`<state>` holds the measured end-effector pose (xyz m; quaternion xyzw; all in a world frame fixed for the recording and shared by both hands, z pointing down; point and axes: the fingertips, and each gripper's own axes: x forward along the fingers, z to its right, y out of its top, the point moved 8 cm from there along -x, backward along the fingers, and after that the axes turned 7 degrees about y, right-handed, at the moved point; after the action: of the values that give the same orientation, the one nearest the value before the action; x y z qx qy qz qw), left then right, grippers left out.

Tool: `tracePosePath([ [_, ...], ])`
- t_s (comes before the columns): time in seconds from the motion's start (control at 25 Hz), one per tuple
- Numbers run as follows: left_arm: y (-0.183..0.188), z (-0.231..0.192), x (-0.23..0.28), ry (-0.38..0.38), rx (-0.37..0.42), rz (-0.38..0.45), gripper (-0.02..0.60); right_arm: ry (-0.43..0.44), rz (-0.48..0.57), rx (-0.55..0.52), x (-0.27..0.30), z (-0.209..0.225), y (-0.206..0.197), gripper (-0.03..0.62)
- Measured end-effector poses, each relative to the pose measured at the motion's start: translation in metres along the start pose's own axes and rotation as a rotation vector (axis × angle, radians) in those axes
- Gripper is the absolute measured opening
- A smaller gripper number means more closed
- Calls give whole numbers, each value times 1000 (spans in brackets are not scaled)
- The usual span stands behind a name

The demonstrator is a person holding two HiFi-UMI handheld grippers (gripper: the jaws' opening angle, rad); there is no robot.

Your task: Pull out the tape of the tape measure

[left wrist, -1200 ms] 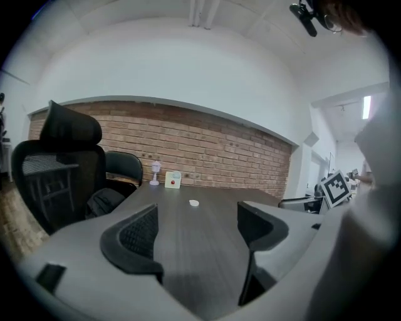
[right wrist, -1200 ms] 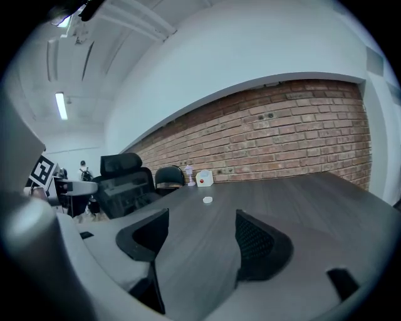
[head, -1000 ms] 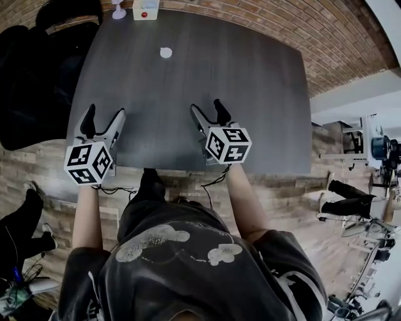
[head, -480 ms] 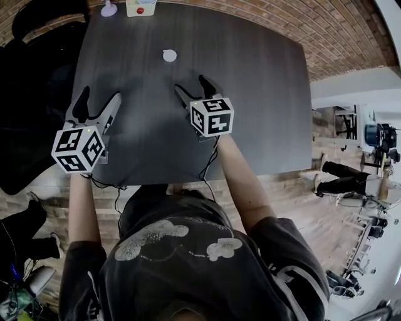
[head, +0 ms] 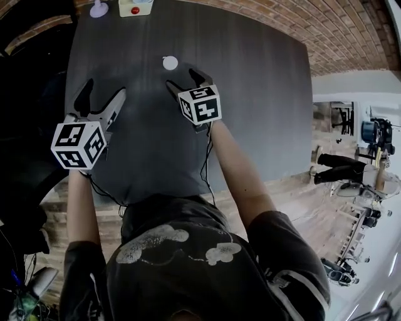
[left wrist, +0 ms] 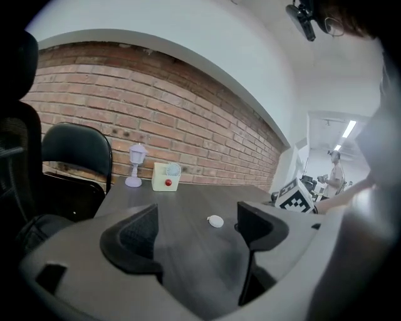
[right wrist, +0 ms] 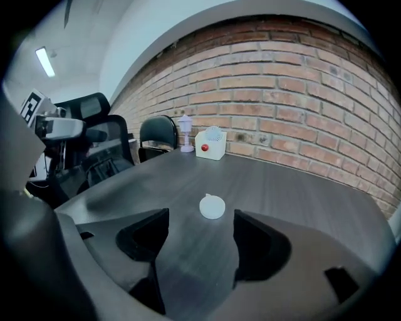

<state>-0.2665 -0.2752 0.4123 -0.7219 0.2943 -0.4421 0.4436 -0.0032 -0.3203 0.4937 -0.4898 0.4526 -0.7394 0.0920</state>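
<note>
Both right gripper (right wrist: 199, 233) fingers spread — tape measure (right wrist: 212, 207) just ahead of their gap — left gripper (left wrist: 197, 231) spread too.

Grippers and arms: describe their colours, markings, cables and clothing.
The left gripper and right gripper match: pale grey bodies, black jaws, a white cube with black square markers on each. Thin black cables run back beside bare forearms. The person wears a dark short-sleeved top with pale print.

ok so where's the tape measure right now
The tape measure lies on the table in the head view, just ahead of the right gripper, with the cream box beyond it.
</note>
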Motion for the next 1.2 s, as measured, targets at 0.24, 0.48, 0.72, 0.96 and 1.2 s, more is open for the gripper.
tracePosePath([
  [0.24,-7,-11,37,4,-15,-10,388,4,-40,3,44,27,7,321],
  [0.48,-17,-16,56,6,-34,-38,388,11,-92,6,72,35,5,321],
  [0.72,-25,-23,58,24,-58,-54,388,17,-114,2,83,46,2,319],
  [0.96,-31,-25,63,25,-75,-69,388,44,-109,-31,88,44,3,316],
  [1.2,-38,-29,66,28,-81,-90,388,48,-86,-37,90,41,2,308],
])
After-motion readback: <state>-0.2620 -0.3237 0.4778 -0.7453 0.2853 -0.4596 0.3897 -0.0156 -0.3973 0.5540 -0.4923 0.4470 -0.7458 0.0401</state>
